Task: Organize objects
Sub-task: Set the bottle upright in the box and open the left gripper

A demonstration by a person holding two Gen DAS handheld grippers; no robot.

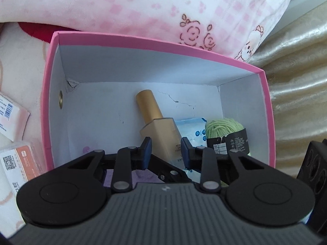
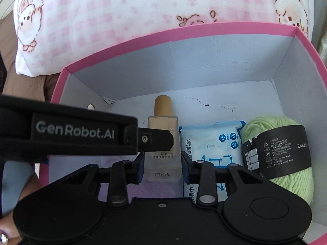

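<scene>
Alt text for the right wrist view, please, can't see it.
The right gripper grips a beige foundation bottle inside a pink box. A wipes pack and green yarn lie right of it; the left gripper crosses from the left.

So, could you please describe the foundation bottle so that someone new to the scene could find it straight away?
Look inside the pink-rimmed box with white walls, in front of the pink checked pillow. Three things sit along its floor: the bottle, a blue-and-white packet and a green yarn ball. The bottle is leftmost, the only rigid beige one, with a gold cap.
</scene>
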